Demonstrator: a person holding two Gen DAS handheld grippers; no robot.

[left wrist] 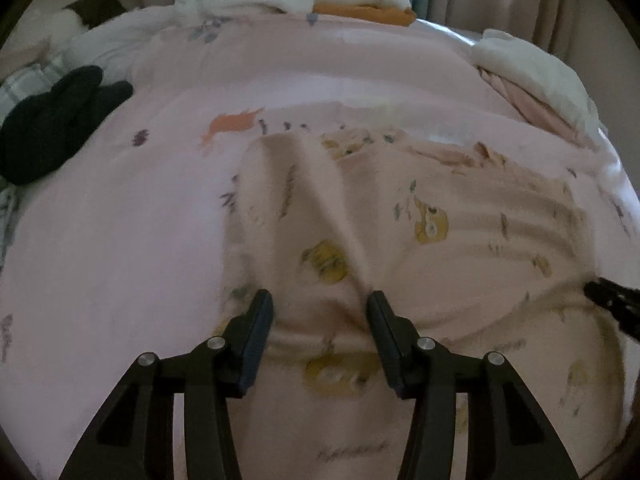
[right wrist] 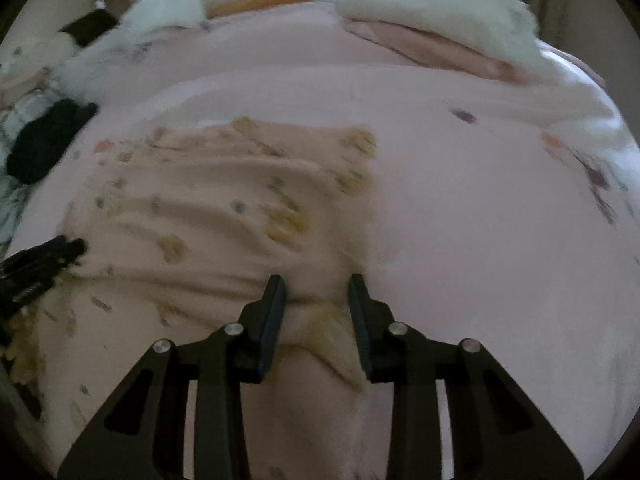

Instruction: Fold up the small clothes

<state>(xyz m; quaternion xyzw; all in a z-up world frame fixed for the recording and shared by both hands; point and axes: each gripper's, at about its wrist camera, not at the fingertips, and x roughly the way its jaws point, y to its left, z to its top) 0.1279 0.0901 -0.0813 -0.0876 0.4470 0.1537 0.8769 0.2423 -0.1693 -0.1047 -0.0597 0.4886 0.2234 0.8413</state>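
Note:
A pale peach garment printed with yellow animals lies wrinkled on the pink bedspread. My left gripper has the garment's near edge bunched between its fingers, and a raised fold runs from its right finger away across the cloth. In the right wrist view the same garment lies to the left, and my right gripper is shut on its near right corner, which hangs down between the fingers. Taut creases run between the two grippers. Each gripper shows in the other's view: right, left.
A black garment lies at the bed's left side. White fluffy fabric over folded pink cloth sits at the far right. A white pile on an orange item lies at the far edge, with curtains behind. The pink bedspread lies bare to the right.

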